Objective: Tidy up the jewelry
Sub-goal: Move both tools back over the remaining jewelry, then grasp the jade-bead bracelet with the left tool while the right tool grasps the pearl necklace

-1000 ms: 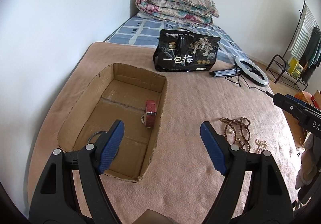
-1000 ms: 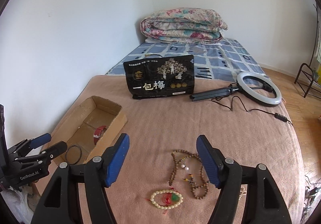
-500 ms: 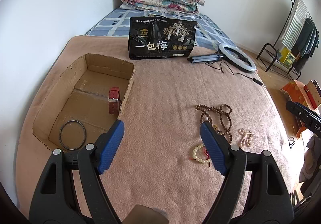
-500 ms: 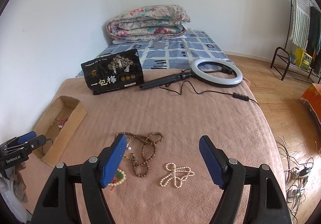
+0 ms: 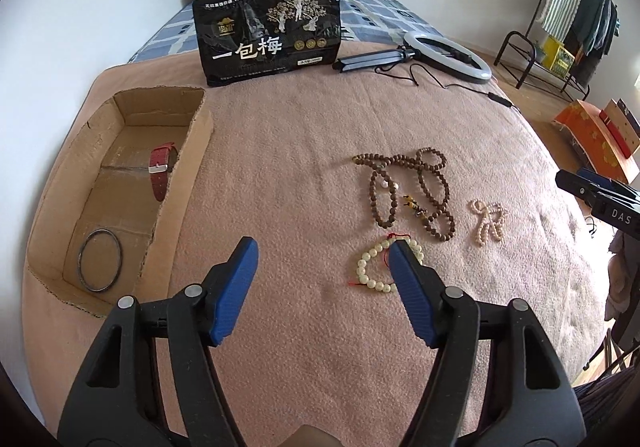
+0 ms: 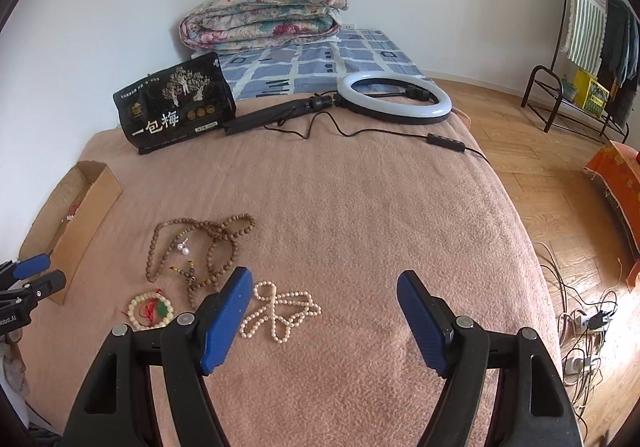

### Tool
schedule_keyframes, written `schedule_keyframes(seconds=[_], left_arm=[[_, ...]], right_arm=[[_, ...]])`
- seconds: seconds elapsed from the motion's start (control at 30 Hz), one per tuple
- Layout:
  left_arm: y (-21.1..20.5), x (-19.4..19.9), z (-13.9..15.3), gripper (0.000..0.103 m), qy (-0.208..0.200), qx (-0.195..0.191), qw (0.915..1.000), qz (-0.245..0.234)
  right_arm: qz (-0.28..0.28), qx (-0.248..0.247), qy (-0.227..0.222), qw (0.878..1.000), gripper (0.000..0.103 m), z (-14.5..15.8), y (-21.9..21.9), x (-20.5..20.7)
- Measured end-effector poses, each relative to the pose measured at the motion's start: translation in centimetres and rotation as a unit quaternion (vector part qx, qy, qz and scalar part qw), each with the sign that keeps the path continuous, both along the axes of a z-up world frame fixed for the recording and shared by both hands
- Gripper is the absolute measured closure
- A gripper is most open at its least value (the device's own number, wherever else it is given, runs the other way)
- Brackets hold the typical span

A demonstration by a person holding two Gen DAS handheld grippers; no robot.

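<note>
Jewelry: cream bracelet now beside left tongs, just narrowed, empty; right tongs wide, empty; pickup pending.

Both grippers tilt down over the pink blanket: left gripper jaws have just been narrowing, empty; right gripper spread, empty.

Bright soft daylight, faint shadows, sharp focus, heavy fisheye warp w/ dark corners.

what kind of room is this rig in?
Most likely a bedroom: the work surface is a bed under a pink blanket, with a folded quilt on the mattress and a clothes rack by the wall.
</note>
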State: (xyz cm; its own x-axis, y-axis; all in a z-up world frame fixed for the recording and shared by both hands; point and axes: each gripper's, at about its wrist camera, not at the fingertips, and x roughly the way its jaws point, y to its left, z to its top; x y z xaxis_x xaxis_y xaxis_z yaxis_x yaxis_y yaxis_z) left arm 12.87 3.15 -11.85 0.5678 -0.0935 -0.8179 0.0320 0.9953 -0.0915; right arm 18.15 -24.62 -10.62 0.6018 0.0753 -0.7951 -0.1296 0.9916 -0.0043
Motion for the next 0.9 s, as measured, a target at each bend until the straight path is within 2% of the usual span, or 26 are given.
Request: schedule_keyframes(seconds=[0.1, 0.17, 0.23, 0.27, 0.33, 0.47, 0.57, 0.67, 0.73, 0.9], left_arm=[[-0.7, 0.3, -1.2, 0.045, 0.008, 0.008, 0.9998, -0.015], [-0.8, 0.6, -2.2, 0.048, 0.022, 0.002, 0.9995, -0.025], [-1.0, 0.9, -3.3, 0.055, 0.038, -0.005, 0.9987, -0.032], [-1.1, 1.0, -3.7, 0.057, 0.045, -0.01, 0.9983, -0.035], [-1.2, 1.4, -4.4, 0.061, 0.055, -0.022, 0.9974, -0.04], [-1.7, 2.1, -5.2, 0.062, 0.062, -0.024, 0.9964, -0.053], [-2.0, 2.5, -6.1, 0.07, 0.072, -0.022, 0.9951, -0.064], [-2.3, 2.8, -6.9, 0.072, 0.08, -0.015, 0.9943, -0.069], [-2.5, 3.0, -7.3, 0.076, 0.084, -0.015, 0.9937, -0.072], [-3.1, 3.4, -8.0, 0.077, 0.088, -0.006, 0.993, -0.078]], right_arm=[[0.016, -0.001, 0.004, 1.0, 0.026, -1.4, 0.0, 0.1], [0.027, -0.004, 0.008, 1.0, 0.026, -2.3, 0.2, 0.2], [0.034, -0.01, 0.011, 0.999, 0.022, -3.1, 0.4, 0.5], [0.034, -0.015, 0.013, 0.999, 0.017, -3.5, 0.5, 0.6], [0.033, -0.016, 0.016, 0.999, 0.015, -4.2, 0.4, 0.9], [0.033, -0.013, 0.032, 0.999, 0.015, -5.4, 0.3, 1.5], [0.045, -0.027, 0.034, 0.998, 0.015, -5.9, 0.7, 1.5], [0.056, -0.039, 0.034, 0.997, 0.015, -6.3, 1.2, 1.5], [0.06, -0.042, 0.037, 0.997, 0.015, -6.7, 1.5, 1.6], [0.065, -0.041, 0.048, 0.996, 0.015, -7.4, 1.9, 1.9]])
